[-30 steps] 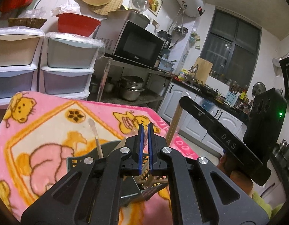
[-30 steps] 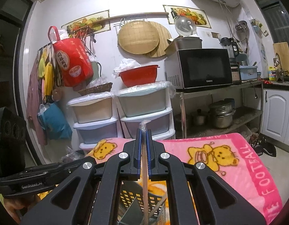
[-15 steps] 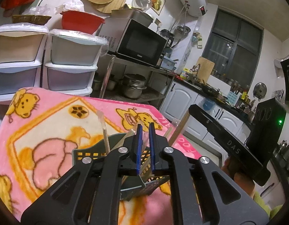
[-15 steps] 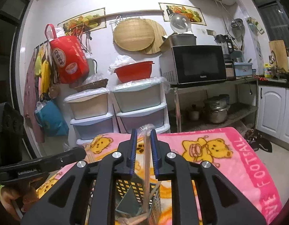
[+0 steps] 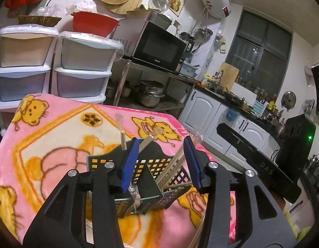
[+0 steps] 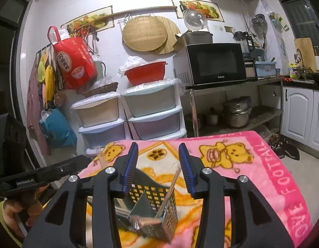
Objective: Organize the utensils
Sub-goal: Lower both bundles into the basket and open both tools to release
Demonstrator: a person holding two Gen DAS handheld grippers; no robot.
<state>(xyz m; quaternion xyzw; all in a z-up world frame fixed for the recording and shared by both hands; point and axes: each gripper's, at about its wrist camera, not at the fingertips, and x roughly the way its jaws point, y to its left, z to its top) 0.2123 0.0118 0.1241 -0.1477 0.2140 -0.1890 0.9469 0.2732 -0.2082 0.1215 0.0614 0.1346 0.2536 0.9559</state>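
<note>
A dark perforated utensil basket [image 5: 159, 171] with a divider stands on the pink bear blanket [image 5: 56, 128]. Several wooden chopsticks [image 5: 174, 165] lean inside it, some in clear wrappers. My left gripper [image 5: 160, 159] is open and empty, just above the basket. In the right wrist view the basket [image 6: 153, 198] sits below my right gripper [image 6: 157, 161], which is open and empty. A chopstick [image 6: 169, 188] leans in the right compartment there. The other gripper's body shows at each view's edge.
Stacked plastic drawers [image 6: 151, 115] with a red bowl stand behind the table. A microwave [image 6: 213, 64] sits on a metal shelf with pots beneath. White kitchen cabinets [image 5: 211, 115] and a counter lie to the right. The blanket's edge drops off at the right [image 6: 283, 177].
Both grippers were shut on chopsticks over the basket. Both have opened wide, and the chopsticks now rest in the basket.
</note>
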